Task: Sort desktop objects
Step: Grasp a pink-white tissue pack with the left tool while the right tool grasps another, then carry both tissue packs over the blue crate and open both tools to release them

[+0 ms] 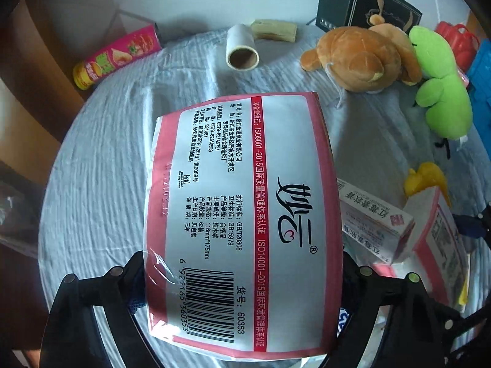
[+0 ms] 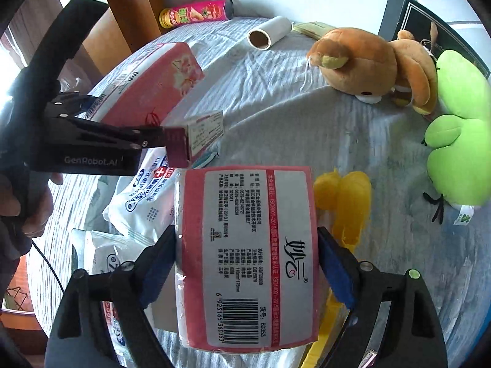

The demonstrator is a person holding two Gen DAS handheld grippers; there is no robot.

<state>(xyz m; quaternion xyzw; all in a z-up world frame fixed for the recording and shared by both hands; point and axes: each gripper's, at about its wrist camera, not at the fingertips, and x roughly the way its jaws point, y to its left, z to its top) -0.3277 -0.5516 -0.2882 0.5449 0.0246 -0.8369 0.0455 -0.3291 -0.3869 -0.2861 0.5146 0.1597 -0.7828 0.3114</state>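
My left gripper (image 1: 242,279) is shut on a pink-and-white tissue pack (image 1: 242,214), held above the grey-clothed table (image 1: 101,165). The same pack (image 2: 153,89) and left gripper (image 2: 101,141) show at the left of the right wrist view. My right gripper (image 2: 247,260) is shut on a second, matching tissue pack (image 2: 245,254); its blue pads (image 2: 337,273) press the pack's sides. That second pack (image 1: 442,239) shows at the right of the left wrist view. A small white-and-red medicine box (image 1: 374,224) lies between the packs; it also shows in the right wrist view (image 2: 199,135).
A brown plush bear (image 2: 368,64), a green plush (image 2: 457,141) and a yellow plastic item (image 2: 346,205) lie right. A cardboard roll (image 2: 267,33), a pink chip can (image 2: 196,13) and a black box (image 1: 365,6) sit at the far edge. White mask bags (image 2: 144,202) lie left.
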